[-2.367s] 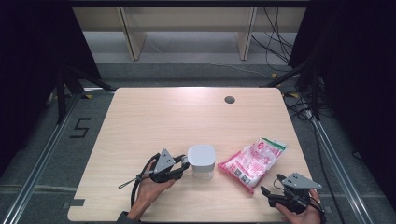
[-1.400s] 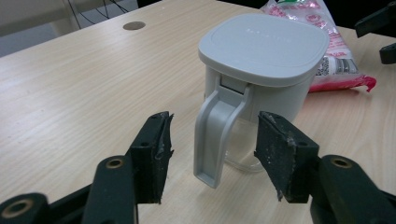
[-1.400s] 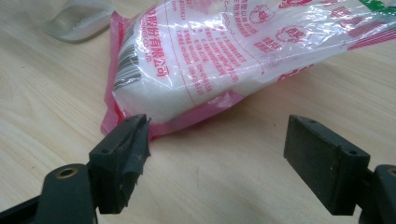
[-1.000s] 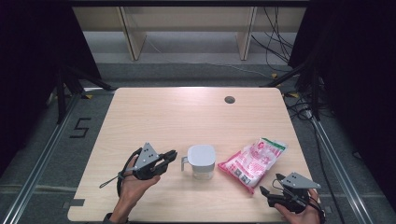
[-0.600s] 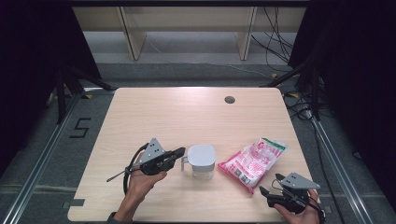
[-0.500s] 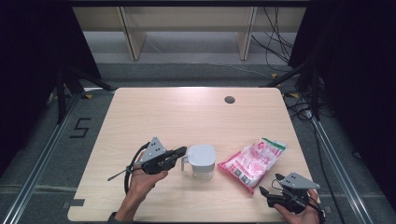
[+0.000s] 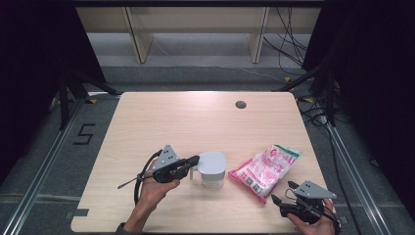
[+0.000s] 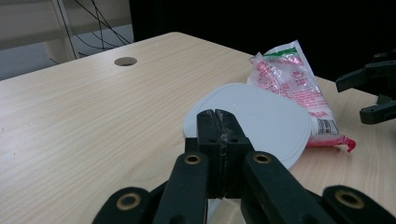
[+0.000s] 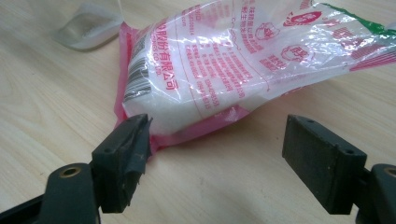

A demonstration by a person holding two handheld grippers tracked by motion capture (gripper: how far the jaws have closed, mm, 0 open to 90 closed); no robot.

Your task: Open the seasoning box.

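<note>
**High view: we hold the jug by its handle**

High view shows our left gripper [image 7: 194,160] pinched tight on the handle of the one white-lidded jug [image 7: 211,169], so it will not tip. It stands near the table's [image 7: 205,117] front edge, just beside the one pink bag [image 7: 266,166]. Our right gripper [image 7: 280,192] waits with jaws wide apart (nothing in them), pointing at the bag, maybe to grab it next.

High view: fixed above the desk's [image 7: 205,122] near edge, facing forward and down. Left gripper view: low, close behind the lidded jug [image 8: 261,122], facing the sugar bag [image 8: 289,79]. Right gripper view: very near that bag [image 9: 243,60]. All three share jug and bag.
</note>
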